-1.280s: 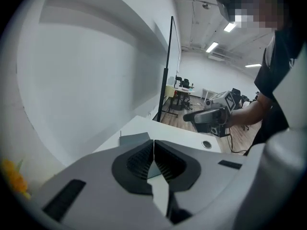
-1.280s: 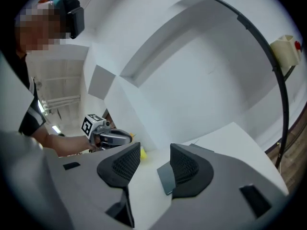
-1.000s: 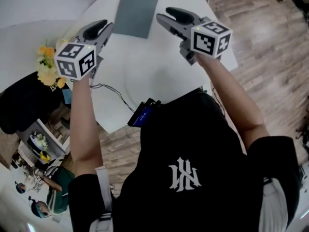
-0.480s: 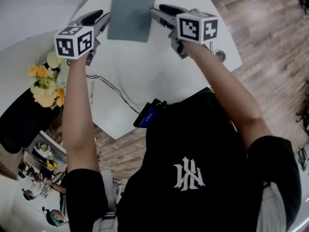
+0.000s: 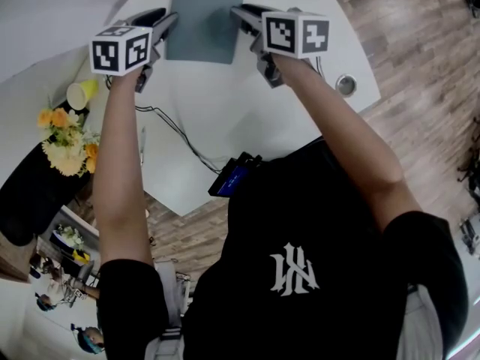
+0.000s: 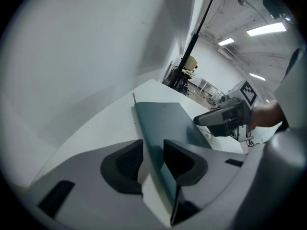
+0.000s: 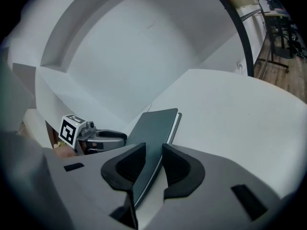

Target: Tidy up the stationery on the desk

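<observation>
Presently, head view: grey pad [image 5: 204,17] lies far across the desk [image 5: 225,118]; left gripper [image 5: 166,21] and right gripper [image 5: 238,12] flank its side edges, likely for a two-sided lift.
Left gripper view: jaws spread, just opened wider, straddling one edge, not pinching.
Right gripper view: jaws just narrowed round the opposite edge, not yet clamped.
Surroundings: cable [image 5: 176,133], yellow cup [image 5: 81,94], flowers [image 5: 67,137] nearby; none obstructs.

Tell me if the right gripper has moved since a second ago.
Yes. The right gripper has come in onto the right edge of the grey pad; its jaws, just closing, straddle that edge.
</observation>
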The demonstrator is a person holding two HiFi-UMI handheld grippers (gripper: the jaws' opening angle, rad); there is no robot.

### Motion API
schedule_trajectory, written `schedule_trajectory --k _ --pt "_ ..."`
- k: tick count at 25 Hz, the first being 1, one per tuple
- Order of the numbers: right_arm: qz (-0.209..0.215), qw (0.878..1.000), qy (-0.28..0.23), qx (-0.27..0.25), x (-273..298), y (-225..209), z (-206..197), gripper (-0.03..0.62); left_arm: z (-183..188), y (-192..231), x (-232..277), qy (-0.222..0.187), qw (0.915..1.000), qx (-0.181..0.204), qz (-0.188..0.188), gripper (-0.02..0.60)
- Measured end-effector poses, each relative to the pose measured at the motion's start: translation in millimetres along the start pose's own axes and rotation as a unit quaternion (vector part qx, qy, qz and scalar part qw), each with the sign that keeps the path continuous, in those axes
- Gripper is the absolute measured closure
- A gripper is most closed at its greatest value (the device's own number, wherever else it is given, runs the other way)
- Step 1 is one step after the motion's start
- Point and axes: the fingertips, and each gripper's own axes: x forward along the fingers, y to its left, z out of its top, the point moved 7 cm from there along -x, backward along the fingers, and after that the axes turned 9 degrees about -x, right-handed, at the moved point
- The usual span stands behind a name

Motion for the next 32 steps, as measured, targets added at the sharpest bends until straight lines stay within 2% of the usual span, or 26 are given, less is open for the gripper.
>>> schedule_trajectory --k 4,7,11,18,26,32 --pt "-0.019 1.000 0.007 -0.004 -1.0 -0.6 -0.9 0.487 -1.0 -2.6 2.5 0.005 1.0000 0.004 -0.002 0.454" --pt "-0.028 1.000 0.011 -0.006 -0.5 -2.8 -1.6 0.499 -2.9 -4.5 6.4 0.009 0.9999 0.008 -0.009 0.477" --pt "-0.038 0.999 0.014 -0.009 -8.3 -1.2 -2.1 0.505 -2.4 -15.0 2.0 0.004 0.9999 0.010 -0.002 0.480" --pt "-0.048 0.998 0.044 -0.024 2.2 -6.6 0.5 0.519 -4.8 -10.0 7.7 0.001 0.9999 -0.009 0.007 0.494" --pt "-0.034 0.992 0.083 -0.086 5.9 -5.4 3.1 0.523 -33.4 -23.2 -0.8 0.013 0.9993 -0.028 0.018 0.494" --pt "-0.007 0.981 0.127 -0.147 0.8 -0.5 -11.1 0.525 -76.1 -48.9 -9.7 0.006 0.9968 -0.074 0.028 0.494"
